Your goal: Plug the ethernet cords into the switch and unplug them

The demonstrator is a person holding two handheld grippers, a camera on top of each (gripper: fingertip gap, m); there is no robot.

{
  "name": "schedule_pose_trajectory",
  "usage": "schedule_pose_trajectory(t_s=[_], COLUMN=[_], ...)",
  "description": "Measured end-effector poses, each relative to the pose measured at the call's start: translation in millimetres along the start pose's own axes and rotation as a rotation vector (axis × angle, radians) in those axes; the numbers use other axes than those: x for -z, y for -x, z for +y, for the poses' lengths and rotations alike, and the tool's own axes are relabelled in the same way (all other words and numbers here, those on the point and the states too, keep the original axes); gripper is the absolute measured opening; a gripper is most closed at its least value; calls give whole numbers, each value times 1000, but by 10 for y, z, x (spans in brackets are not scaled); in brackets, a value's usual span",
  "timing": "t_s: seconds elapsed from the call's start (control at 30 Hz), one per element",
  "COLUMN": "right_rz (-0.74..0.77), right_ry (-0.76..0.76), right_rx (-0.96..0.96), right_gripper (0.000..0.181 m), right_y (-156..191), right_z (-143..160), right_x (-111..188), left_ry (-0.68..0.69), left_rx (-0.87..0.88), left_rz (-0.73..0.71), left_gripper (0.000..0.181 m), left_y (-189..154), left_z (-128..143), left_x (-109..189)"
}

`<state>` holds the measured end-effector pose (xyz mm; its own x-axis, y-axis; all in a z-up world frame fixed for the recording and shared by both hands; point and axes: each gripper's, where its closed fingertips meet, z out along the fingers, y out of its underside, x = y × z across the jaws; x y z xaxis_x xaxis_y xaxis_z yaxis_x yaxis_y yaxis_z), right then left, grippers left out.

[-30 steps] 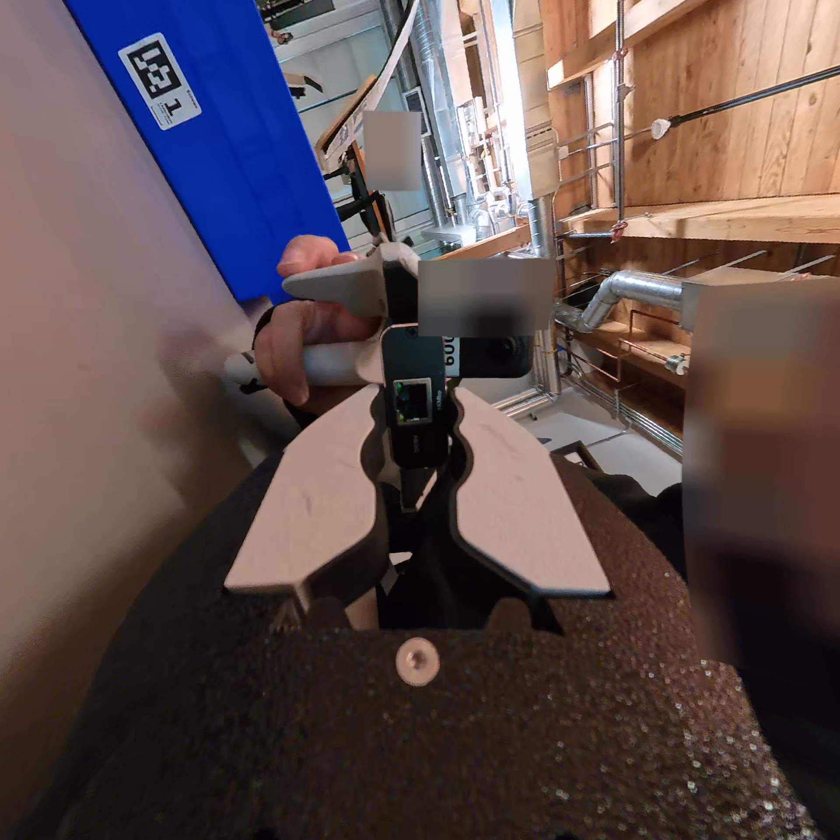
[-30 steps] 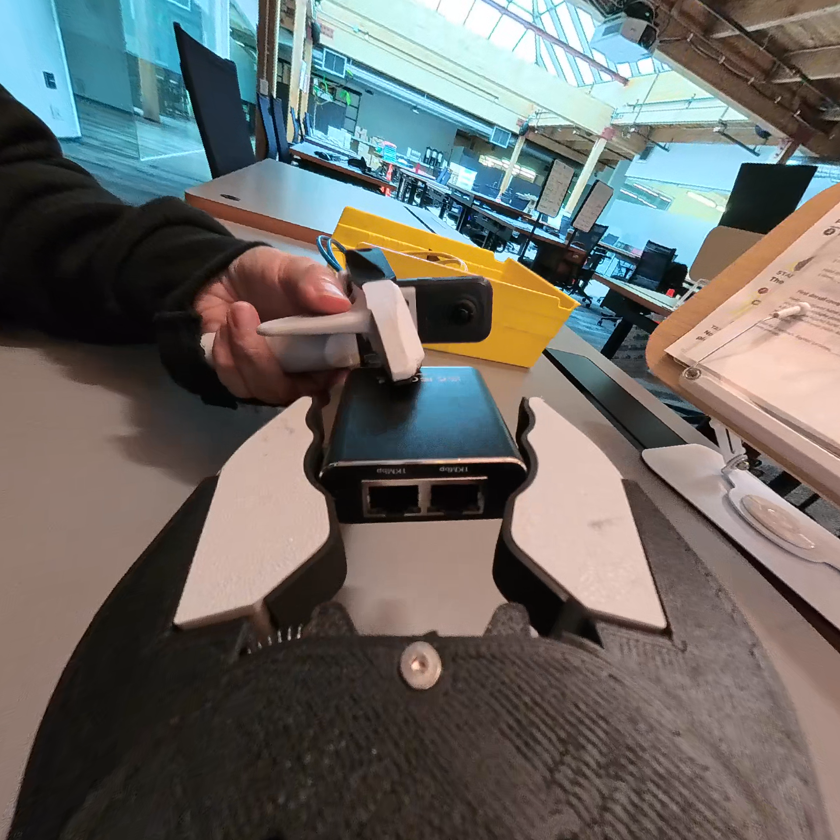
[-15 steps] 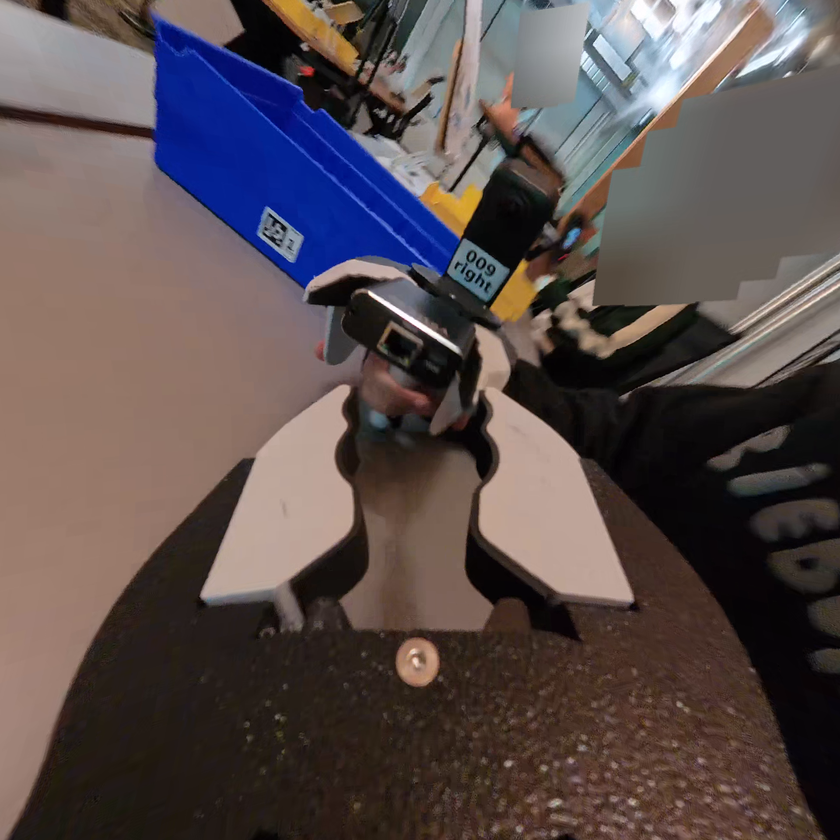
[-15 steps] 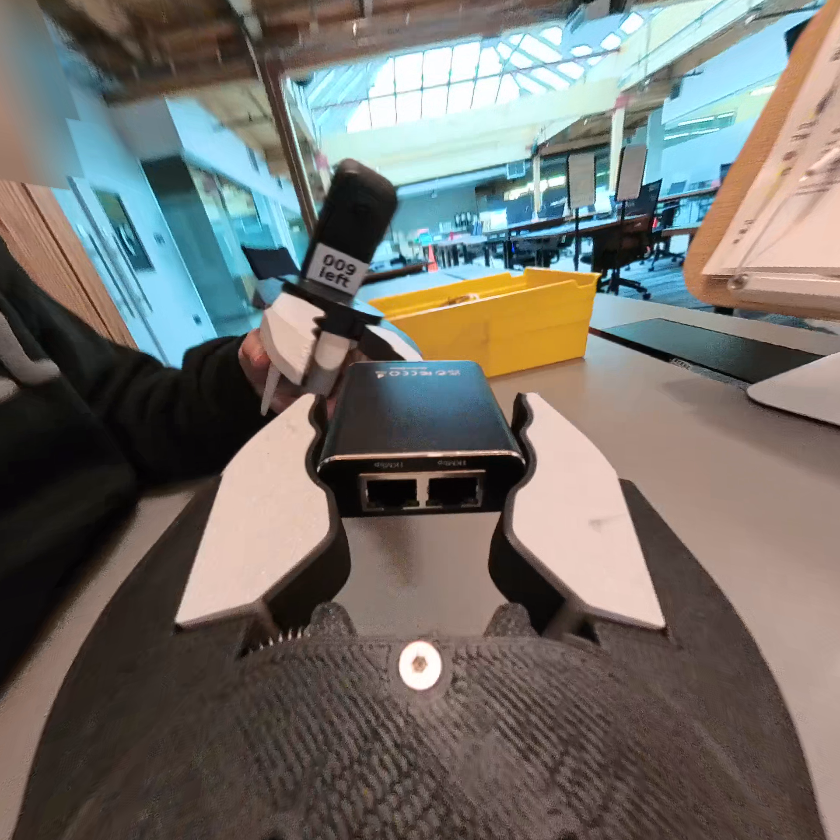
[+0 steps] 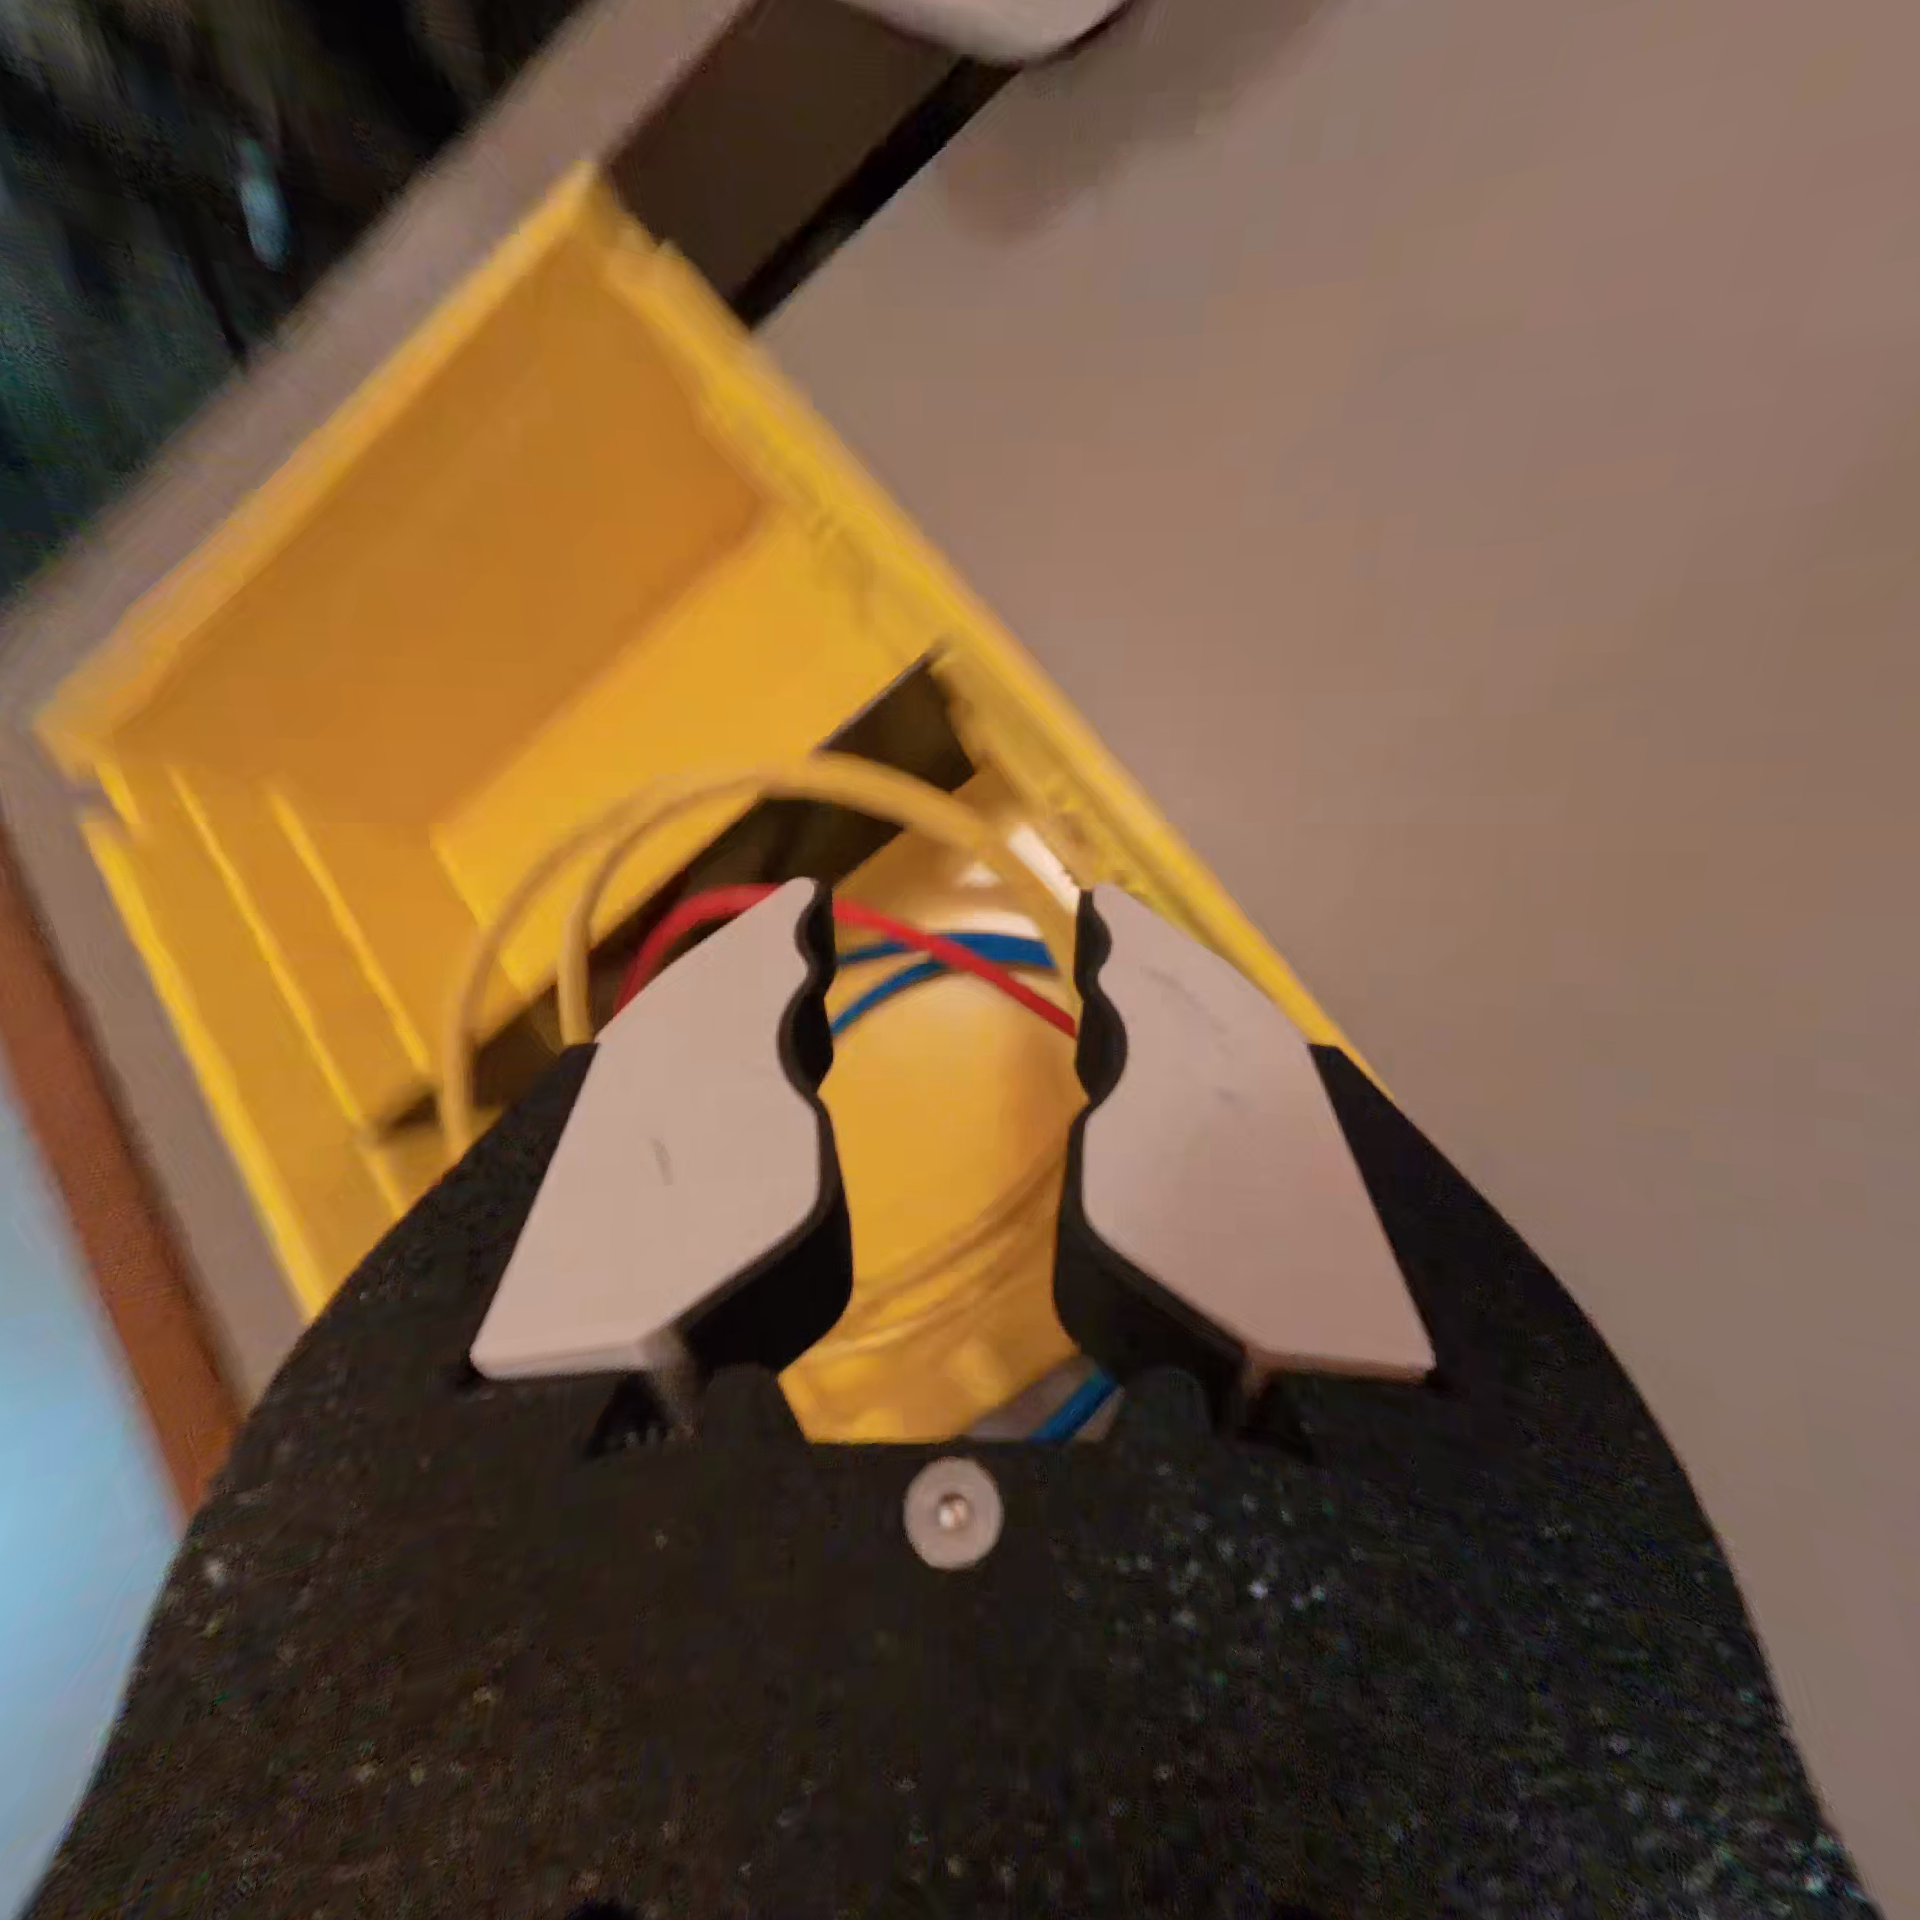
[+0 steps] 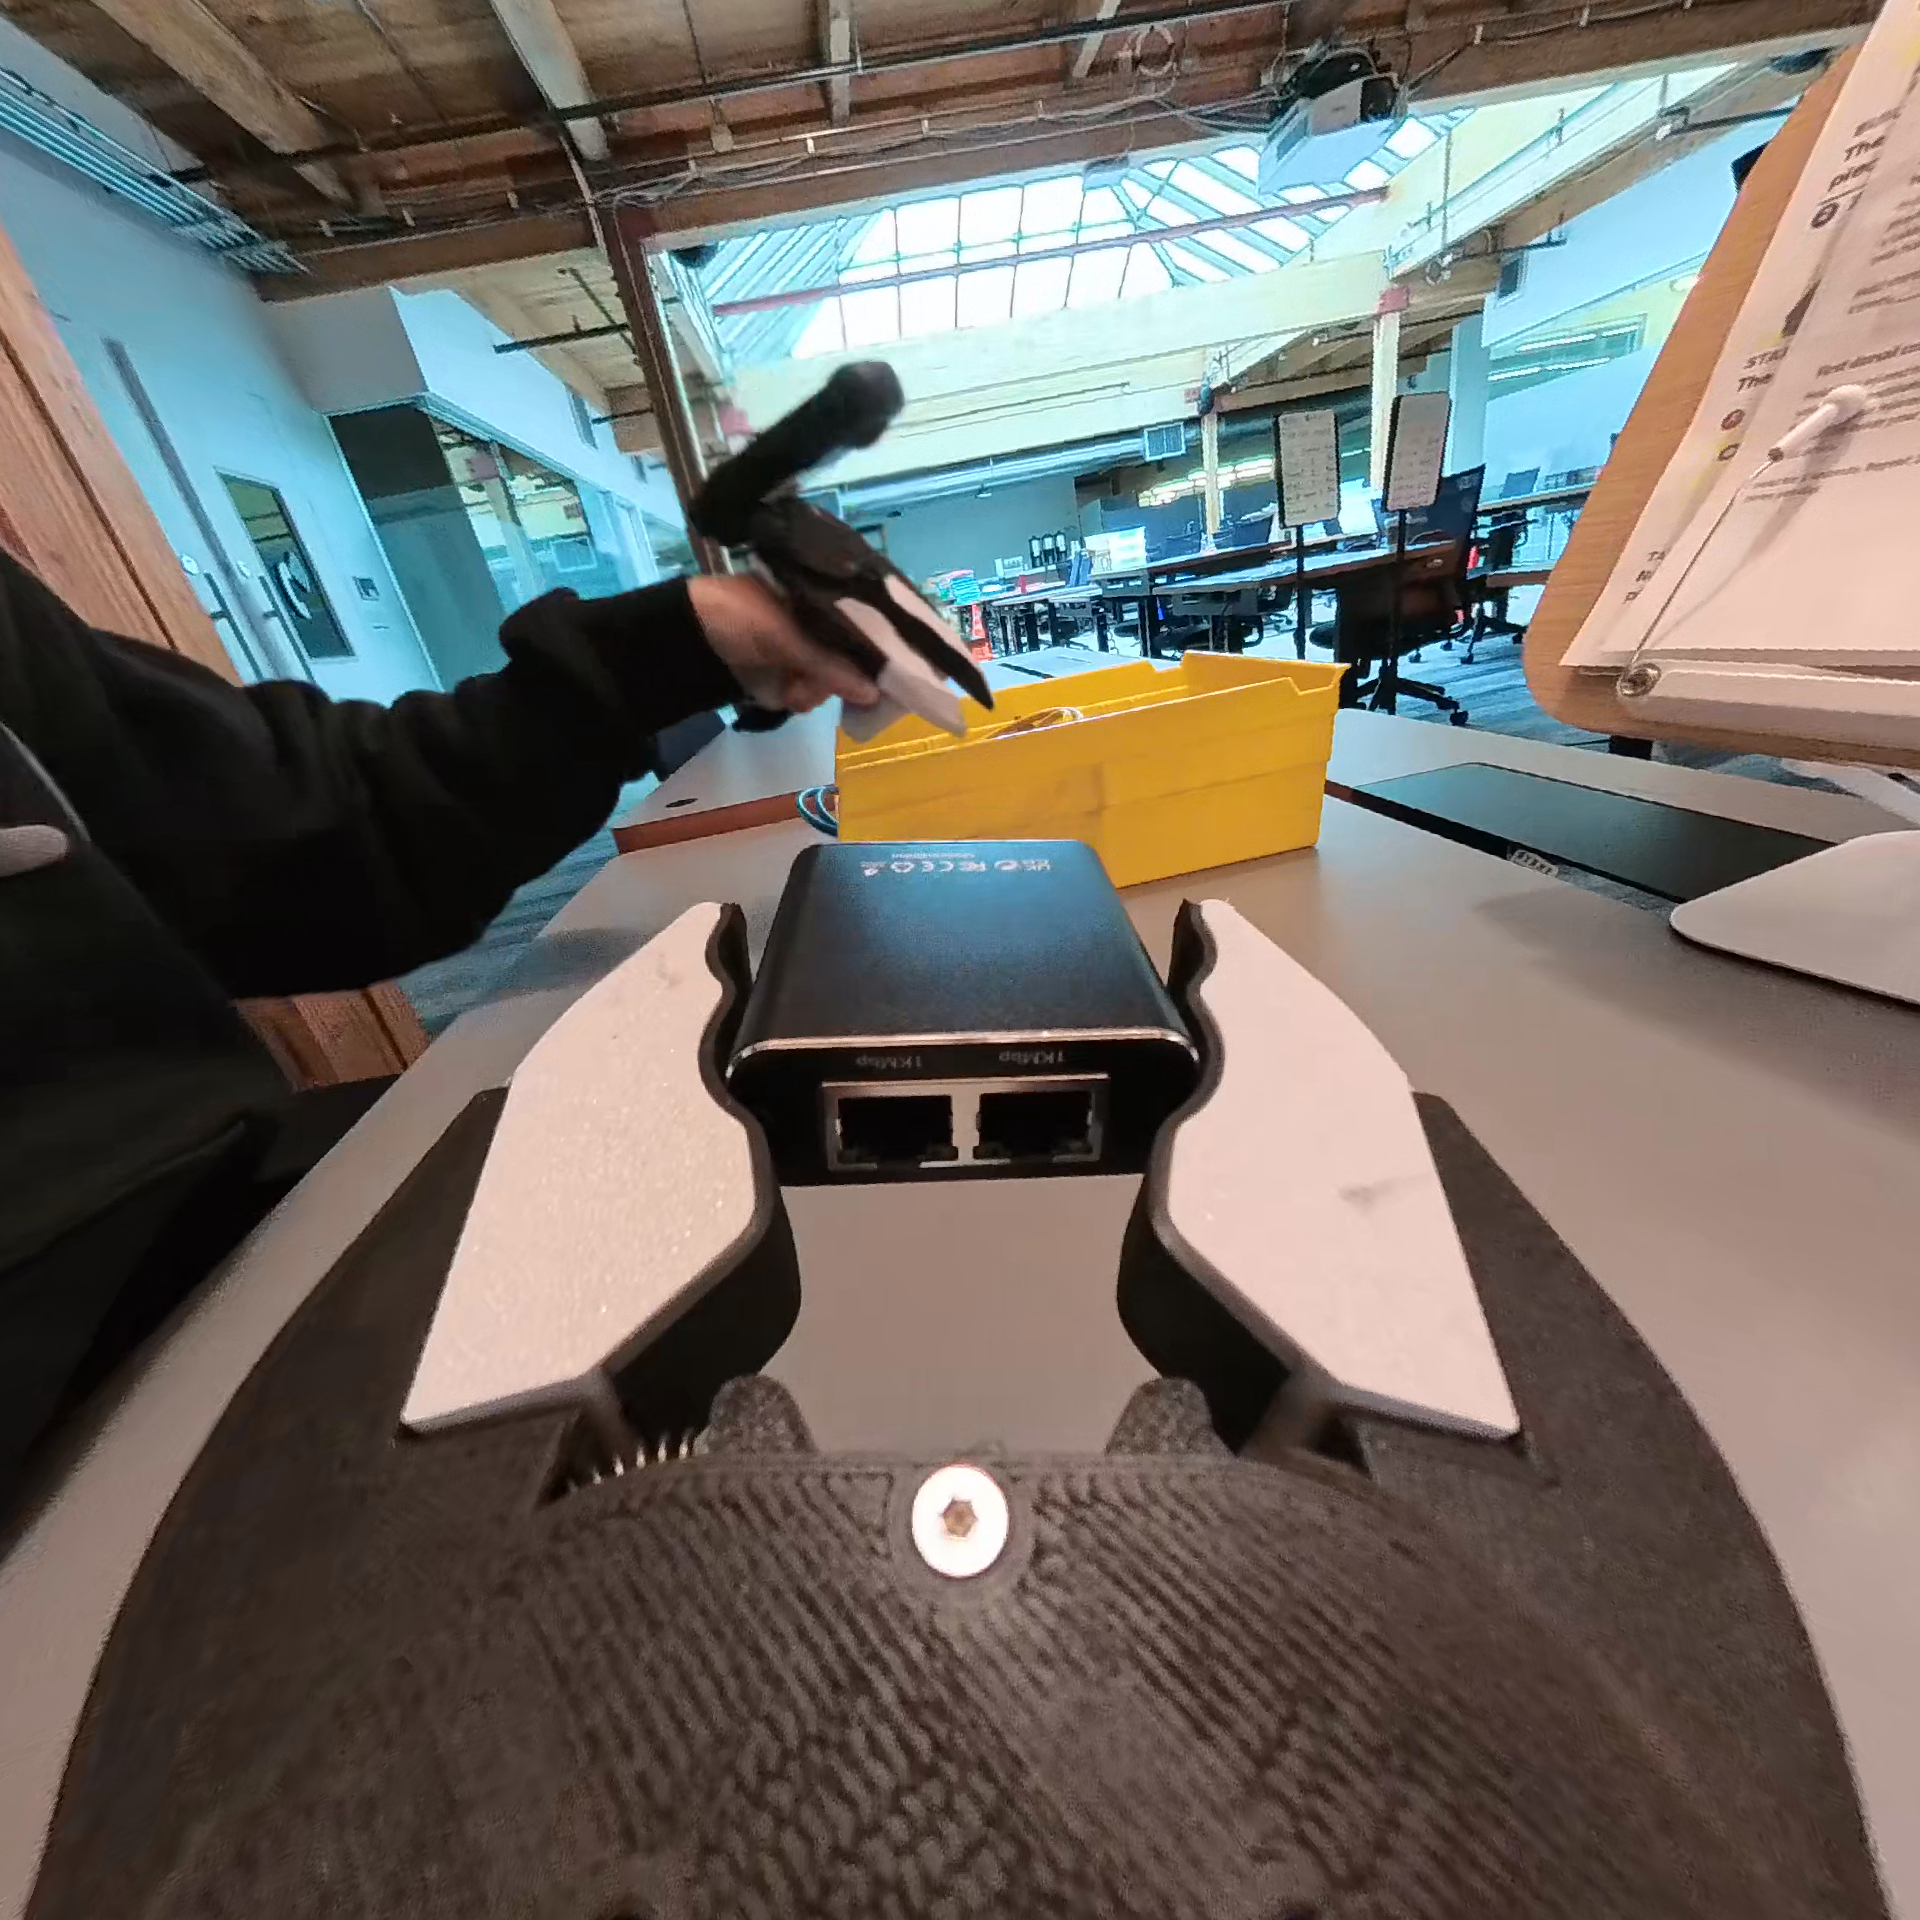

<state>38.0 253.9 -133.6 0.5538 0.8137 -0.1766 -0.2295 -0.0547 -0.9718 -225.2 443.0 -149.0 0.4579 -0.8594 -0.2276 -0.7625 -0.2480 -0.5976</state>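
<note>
Holding the black switch (image 6: 961, 997) between its two fingers, my right gripper (image 6: 961, 940) is closed on the sides of the box. The white pads (image 6: 613, 1174) press against the left and right walls of the switch. The switch lies flat, and I cannot tell if it touches the grey table (image 6: 1558, 1039) or is a little above it. Its two ports (image 6: 966, 1125) face my camera and both are empty.

My left gripper (image 5: 951, 935) points down into the yellow bin (image 5: 416, 644). Its fingers (image 5: 686, 1122) stand apart with nothing between them, so it is open. Under the fingertips I see the ethernet cords inside the bin: a red cord (image 5: 935, 940), a blue cord (image 5: 935, 961) and a pale yellow cord (image 5: 665, 821) that makes a loop higher up. The fingertips are near the cords, but this view is blurred and I cannot tell if they touch.

In the right wrist view the left gripper (image 6: 935, 675) is seen farther away, held by a hand (image 6: 769, 644) with a black sleeve (image 6: 416, 769), tilted down over the near left corner of the bin (image 6: 1091, 779). The bin stands on the table behind the switch, apart from it. One blue cable end (image 6: 816, 805) hangs out beside the left side of the bin. To the right there is a wooden board with papers (image 6: 1745, 416) on a white stand (image 6: 1818, 914).
</note>
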Motion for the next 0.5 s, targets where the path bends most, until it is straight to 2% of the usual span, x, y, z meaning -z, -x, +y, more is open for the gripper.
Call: schedule_pose_trajectory(t_s=[0.07,0.13,0.27,0.33,0.4,0.5], right_rz=[-4,-9,-1,-5,-25,-114], right_ry=[10,20,28,35,38,9], right_rx=[7,17,35,40,35,29], right_gripper=[78,78,78,78,78,78], right_y=[12,29,38,64,126,330], right_z=[12,24,35,46,52,-66], right_x=[-11,-20,-30,-35,-35,1], left_ry=[-27,-32,85,109,67,62], left_rx=[342,529,599,648,666,633], left_rz=[59,126,144,197,222,233], left_gripper=[40,41,41,29,16,12], left_y=[144,180,219,202,202,148], left_z=[98,192,435,458,397,371], left_x=[-153,-287,-615,-716,-687,-530])
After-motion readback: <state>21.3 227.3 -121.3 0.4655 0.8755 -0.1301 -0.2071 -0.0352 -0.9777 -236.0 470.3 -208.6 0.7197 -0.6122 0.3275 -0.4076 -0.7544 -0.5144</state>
